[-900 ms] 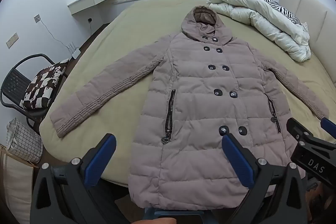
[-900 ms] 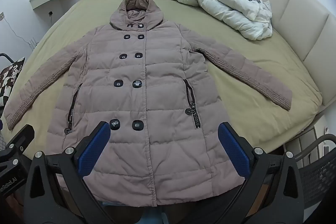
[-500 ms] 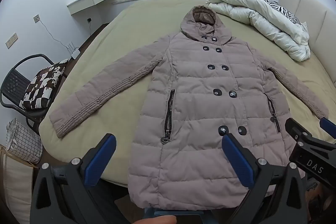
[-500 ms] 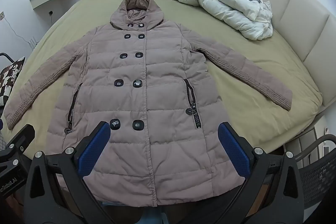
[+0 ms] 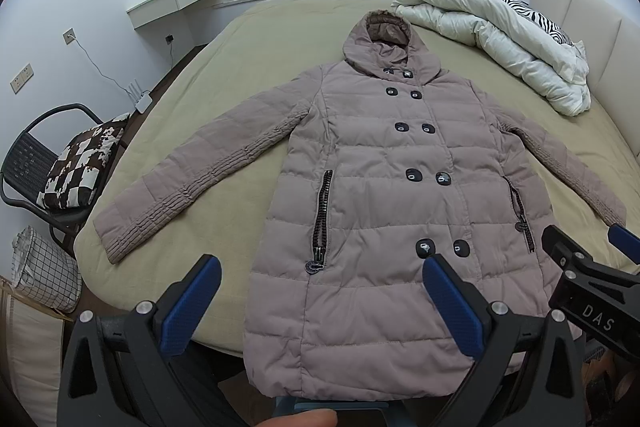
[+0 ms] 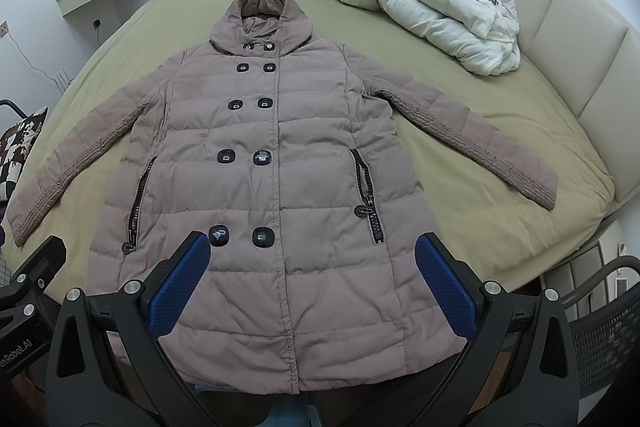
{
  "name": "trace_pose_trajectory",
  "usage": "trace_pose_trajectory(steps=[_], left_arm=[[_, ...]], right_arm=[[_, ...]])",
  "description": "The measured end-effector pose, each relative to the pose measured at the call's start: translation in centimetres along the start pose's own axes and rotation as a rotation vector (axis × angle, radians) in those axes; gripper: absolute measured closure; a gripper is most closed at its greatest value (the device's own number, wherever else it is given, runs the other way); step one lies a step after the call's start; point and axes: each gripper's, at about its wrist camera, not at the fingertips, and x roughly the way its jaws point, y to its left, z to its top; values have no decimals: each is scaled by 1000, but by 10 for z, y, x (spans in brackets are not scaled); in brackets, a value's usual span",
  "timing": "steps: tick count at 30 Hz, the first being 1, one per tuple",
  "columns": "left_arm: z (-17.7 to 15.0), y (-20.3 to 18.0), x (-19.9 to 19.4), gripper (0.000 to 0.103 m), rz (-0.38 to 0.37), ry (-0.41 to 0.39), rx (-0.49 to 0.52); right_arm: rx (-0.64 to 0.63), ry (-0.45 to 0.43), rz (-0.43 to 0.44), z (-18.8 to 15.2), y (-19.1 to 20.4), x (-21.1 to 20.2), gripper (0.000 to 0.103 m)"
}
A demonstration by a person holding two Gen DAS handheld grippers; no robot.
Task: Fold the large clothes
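- A long padded coat (image 5: 384,195) lies flat, front side up, on the bed (image 5: 240,75). Its hood (image 6: 260,15) points toward the window and its hem hangs over the near edge of the bed.
- Both sleeves are spread out to the sides. The cuff of 1 sleeve (image 5: 120,239) lies near the bed edge on the chair side; the other cuff (image 6: 540,187) lies near the edge on the headboard side.
- The coat is buttoned, with dark buttons (image 6: 262,158) in 2 rows and a zipped pocket (image 6: 368,199) on each side.
- The left gripper (image 5: 320,279) hangs above the hem with its blue pads spread wide and nothing between them.
- The right gripper (image 6: 312,255) also hangs above the hem, spread wide, holding nothing. In the left wrist view it shows at the right edge (image 5: 592,267).
- A rolled white duvet (image 6: 420,11) sits at the far corner of the bed, well apart from the coat.
- A black chair (image 5: 36,163) with a patterned cushion (image 5: 80,163) stands beside the bed.
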Motion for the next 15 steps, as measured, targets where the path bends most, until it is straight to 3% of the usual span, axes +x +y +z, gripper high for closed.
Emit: trace_pose_trajectory(steps=[15], left_arm=[[1, -1, 0, 0, 0, 1, 2]], right_arm=[[1, 3, 0, -1, -1, 1, 0]])
